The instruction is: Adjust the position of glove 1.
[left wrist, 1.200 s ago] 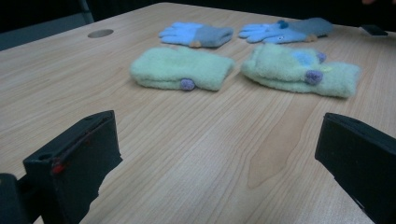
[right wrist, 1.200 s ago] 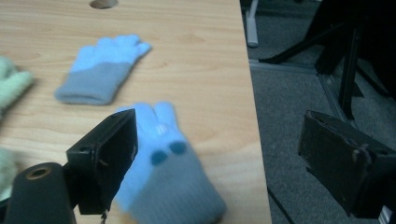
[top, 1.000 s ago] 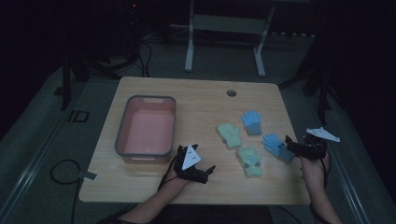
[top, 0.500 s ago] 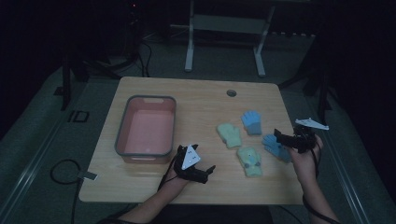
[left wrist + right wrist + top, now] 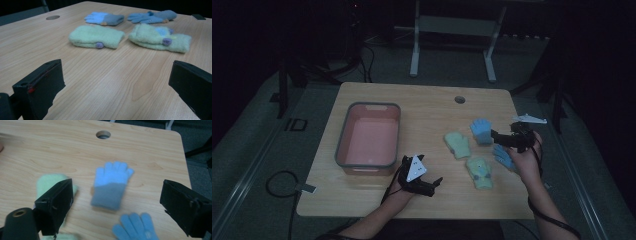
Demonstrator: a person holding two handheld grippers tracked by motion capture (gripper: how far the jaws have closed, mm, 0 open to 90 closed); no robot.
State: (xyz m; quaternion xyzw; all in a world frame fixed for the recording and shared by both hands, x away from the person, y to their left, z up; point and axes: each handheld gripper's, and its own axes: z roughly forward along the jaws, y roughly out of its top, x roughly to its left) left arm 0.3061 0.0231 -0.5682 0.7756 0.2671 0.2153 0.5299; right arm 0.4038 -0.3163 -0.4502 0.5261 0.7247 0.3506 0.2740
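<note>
- Since the earlier pictures we see the right gripper (image 5: 499,138) has come in from the table's right edge and up toward the far blue glove (image 5: 481,131); the left gripper (image 5: 428,186) has stayed where it was, near the front edge.
- In the right gripper view the jaws stand wide apart with nothing between them, and the far blue glove (image 5: 110,185) lies flat on the wood in the gap ahead, fingers pointing toward the round cable hole (image 5: 103,134).
- We see the near blue glove (image 5: 135,226) at the bottom of that view, just beside the far one and not touching it; in the high view the right hand (image 5: 527,159) covers part of it (image 5: 502,156).
- The left gripper is released too: in its own view the two black jaws are spread, holding nothing, with bare table (image 5: 105,82) between them.
- Ahead of those jaws lie two green mittens, apart from each other: the plain green mitten (image 5: 96,37) with a small purple button, and the patched green mitten (image 5: 160,38) with blue and purple spots.
- In the high view the plain green mitten (image 5: 457,144) sits left of the far blue glove, and the patched green mitten (image 5: 480,172) lies nearer the person.
- The pink bin (image 5: 343,150), grey-rimmed, stands on the left half of the table (image 5: 427,107), well apart from all four pieces.
</note>
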